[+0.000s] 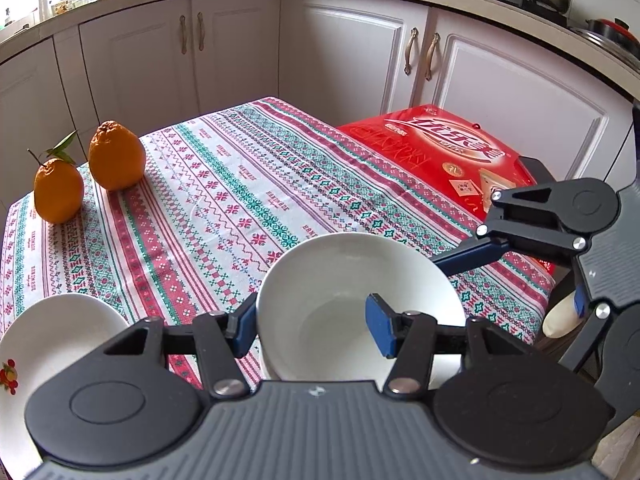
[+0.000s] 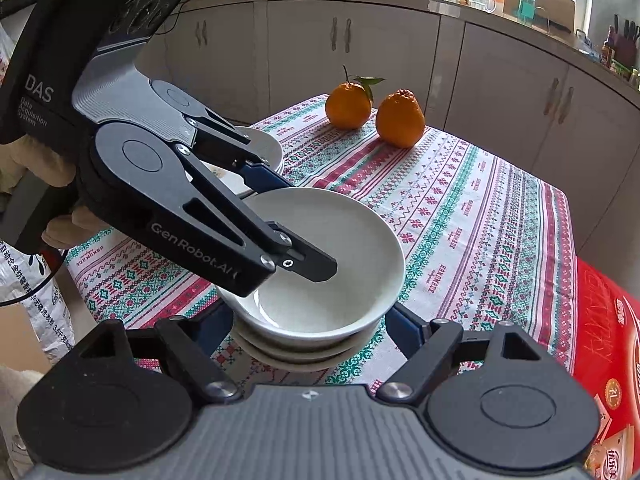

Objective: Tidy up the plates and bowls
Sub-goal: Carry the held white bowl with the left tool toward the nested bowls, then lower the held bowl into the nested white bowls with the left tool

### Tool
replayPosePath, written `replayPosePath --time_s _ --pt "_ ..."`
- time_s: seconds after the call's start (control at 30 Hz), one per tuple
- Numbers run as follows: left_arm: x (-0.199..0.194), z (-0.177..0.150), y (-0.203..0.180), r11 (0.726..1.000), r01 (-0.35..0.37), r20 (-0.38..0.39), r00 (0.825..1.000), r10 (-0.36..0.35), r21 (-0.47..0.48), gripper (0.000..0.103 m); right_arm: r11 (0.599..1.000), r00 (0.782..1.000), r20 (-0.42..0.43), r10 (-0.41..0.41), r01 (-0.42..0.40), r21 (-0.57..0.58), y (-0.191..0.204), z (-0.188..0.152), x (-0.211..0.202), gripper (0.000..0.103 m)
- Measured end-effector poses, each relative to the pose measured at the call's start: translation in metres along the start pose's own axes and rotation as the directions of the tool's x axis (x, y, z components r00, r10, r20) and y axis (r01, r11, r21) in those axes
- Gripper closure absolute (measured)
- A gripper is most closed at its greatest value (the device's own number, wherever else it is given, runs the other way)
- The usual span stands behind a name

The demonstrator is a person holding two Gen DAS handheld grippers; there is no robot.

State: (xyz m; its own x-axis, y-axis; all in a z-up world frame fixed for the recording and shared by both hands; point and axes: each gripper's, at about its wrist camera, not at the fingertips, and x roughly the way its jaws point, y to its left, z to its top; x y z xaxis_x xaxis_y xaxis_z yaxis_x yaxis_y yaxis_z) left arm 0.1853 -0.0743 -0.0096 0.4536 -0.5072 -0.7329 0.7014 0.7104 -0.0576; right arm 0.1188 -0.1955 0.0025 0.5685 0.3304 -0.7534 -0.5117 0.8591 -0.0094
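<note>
Ahead, two oranges (image 2: 348,105) and a red box (image 1: 440,148) sit clear of my white bowl (image 2: 320,264), stacked near the table edge; left gripper (image 1: 316,322) clamps its rim, right gripper (image 2: 308,330) apart around the stack.

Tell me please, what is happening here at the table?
A person is stacking white bowls with a claw in each hand. The left claw is clamped on the rim of the top bowl, one finger inside and one outside, and holds it on the bowls below. The right claw straddles that stack near its base; whether its pads touch the stack cannot be seen. A plate lies beside them, and two oranges stand at the far corner of the cloth.
</note>
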Motion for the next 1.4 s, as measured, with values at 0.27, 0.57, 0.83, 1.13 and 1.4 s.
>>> replayPosePath --time_s 0.27,0.57,0.83,1.13,1.4 --pt "-0.003 -0.001 0.002 1.0 0.0 0.01 1.0 0.0 0.008 0.045 1.0 1.0 0.014 -0.01 0.01 -0.004 0.001 -0.001 -0.002 0.003" --pt "-0.02 -0.011 -0.004 0.998 -0.005 0.038 0.999 0.003 0.059 0.04 1.0 0.999 0.039 -0.013 0.014 -0.009 0.003 -0.002 -0.013 0.0" --pt "-0.026 -0.028 -0.008 0.998 -0.02 0.053 0.998 0.017 0.062 0.037 0.999 0.999 0.015 -0.03 0.029 0.025 -0.002 -0.017 -0.013 0.0" --pt "-0.065 -0.047 -0.01 0.993 -0.025 0.096 0.995 0.014 0.112 0.016 0.997 0.997 -0.036 -0.066 0.064 -0.054 -0.003 -0.035 -0.005 0.0" --pt "-0.042 -0.074 -0.011 0.979 -0.028 -0.022 0.999 0.033 0.201 0.015 0.992 0.995 -0.074 -0.064 0.056 -0.112 -0.004 -0.037 0.015 0.0"
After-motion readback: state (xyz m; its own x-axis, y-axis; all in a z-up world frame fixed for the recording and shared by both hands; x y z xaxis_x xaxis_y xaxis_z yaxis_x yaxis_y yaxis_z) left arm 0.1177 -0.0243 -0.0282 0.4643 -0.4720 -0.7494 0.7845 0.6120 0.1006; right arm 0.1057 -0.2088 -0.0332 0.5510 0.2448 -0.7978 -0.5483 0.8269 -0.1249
